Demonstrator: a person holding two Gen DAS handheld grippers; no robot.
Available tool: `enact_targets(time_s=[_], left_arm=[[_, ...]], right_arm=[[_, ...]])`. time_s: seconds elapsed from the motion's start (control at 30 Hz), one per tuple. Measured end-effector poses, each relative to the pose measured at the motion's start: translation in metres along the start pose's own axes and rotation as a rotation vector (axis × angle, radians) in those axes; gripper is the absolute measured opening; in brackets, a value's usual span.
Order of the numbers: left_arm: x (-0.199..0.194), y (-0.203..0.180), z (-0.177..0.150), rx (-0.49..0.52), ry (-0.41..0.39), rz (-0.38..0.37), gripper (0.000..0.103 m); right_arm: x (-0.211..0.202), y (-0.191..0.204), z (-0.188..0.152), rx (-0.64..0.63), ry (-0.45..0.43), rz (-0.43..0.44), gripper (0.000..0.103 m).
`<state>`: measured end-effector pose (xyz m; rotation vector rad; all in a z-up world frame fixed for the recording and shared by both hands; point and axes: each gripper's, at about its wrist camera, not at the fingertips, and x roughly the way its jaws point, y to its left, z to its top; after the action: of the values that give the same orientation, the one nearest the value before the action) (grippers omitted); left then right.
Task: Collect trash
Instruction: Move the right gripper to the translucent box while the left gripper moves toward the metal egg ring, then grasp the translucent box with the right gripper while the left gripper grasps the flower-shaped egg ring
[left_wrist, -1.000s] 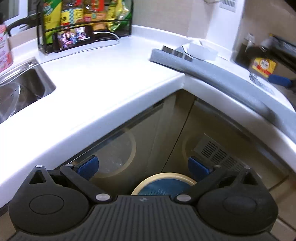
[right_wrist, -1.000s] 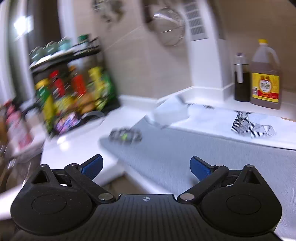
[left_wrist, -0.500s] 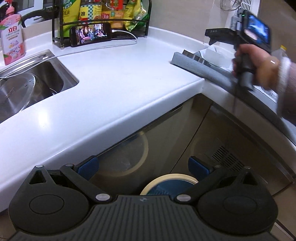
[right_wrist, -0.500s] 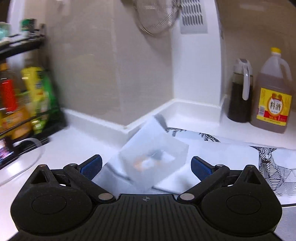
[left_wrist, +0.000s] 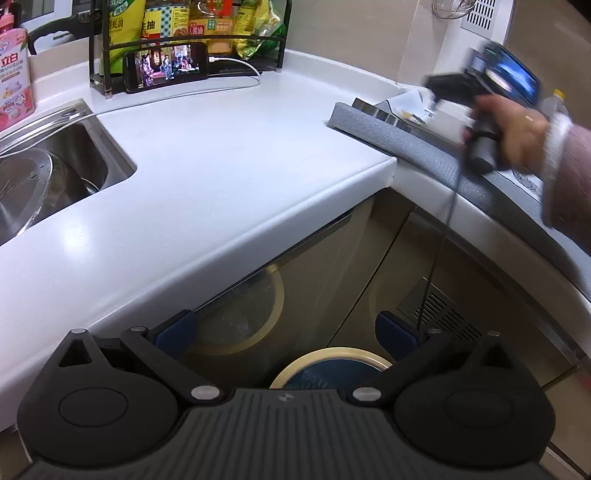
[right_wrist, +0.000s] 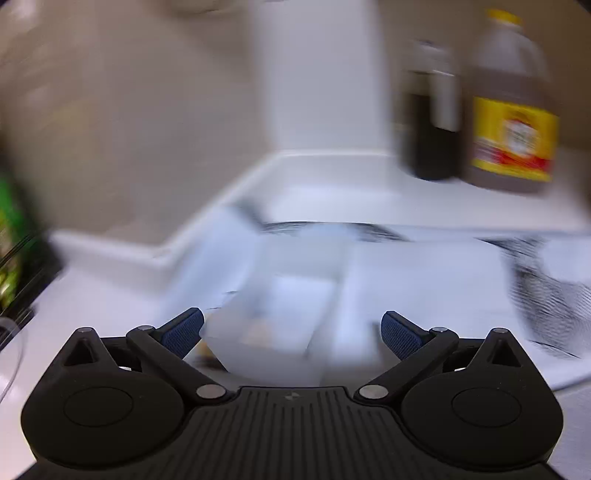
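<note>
Trash box (right_wrist: 280, 317), translucent, blurred, contents indistinct, lies on desk (left_wrist: 221, 155) between spread fingers of right gripper (right_wrist: 291, 332). Left gripper (left_wrist: 288, 332) fingers apart, empty, above bin (left_wrist: 332, 369).

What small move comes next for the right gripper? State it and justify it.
Probably ease the right gripper forward until its open fingers straddle the clear plastic box, then close. The box sits just ahead between the spread fingers, not yet gripped, and the view is motion-blurred.

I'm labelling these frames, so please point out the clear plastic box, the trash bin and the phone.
clear plastic box (right_wrist: 280, 317): right wrist view, on its blurred front wall.
trash bin (left_wrist: 334, 373): left wrist view, on its blue liner inside the rim.
phone (left_wrist: 166, 68): left wrist view, on its lit screen.
</note>
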<state>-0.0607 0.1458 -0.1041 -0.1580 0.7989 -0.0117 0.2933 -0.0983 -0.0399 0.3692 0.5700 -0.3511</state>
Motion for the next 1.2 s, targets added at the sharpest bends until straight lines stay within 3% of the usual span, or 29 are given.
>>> enact_targets(time_s=[0.1, 0.2, 0.33, 0.5, 0.6, 0.73, 0.93, 1.0, 1.2], left_arm=[[-0.001, -0.002, 0.001, 0.005, -0.004, -0.005, 0.103], [-0.003, -0.006, 0.004, 0.014, -0.015, -0.011, 0.103], [-0.008, -0.011, 0.012, 0.027, -0.039, -0.012, 0.103], [-0.015, -0.016, 0.031, 0.042, -0.082, -0.020, 0.103], [-0.016, -0.024, 0.052, 0.056, -0.123, -0.023, 0.103], [-0.010, -0.044, 0.093, 0.080, -0.208, -0.041, 0.103], [0.035, -0.102, 0.161, 0.189, -0.247, -0.140, 0.103], [0.060, -0.119, 0.177, 0.233, -0.249, -0.133, 0.103], [0.145, -0.139, 0.208, 0.272, -0.125, -0.096, 0.103]], right_arm=[[-0.006, -0.044, 0.005, 0.075, -0.007, -0.039, 0.102], [-0.011, -0.064, 0.005, 0.019, 0.012, 0.051, 0.102], [-0.014, -0.058, 0.002, -0.073, 0.019, 0.117, 0.102], [0.004, -0.042, 0.011, -0.152, -0.005, 0.093, 0.103], [0.030, -0.044, 0.019, -0.266, 0.042, 0.010, 0.102], [0.027, -0.072, 0.015, -0.331, 0.003, 0.052, 0.073], [0.011, -0.102, 0.017, -0.238, -0.018, 0.113, 0.074], [0.013, -0.100, 0.016, -0.241, -0.005, 0.113, 0.078], [0.020, -0.086, 0.013, -0.309, 0.032, 0.096, 0.093]])
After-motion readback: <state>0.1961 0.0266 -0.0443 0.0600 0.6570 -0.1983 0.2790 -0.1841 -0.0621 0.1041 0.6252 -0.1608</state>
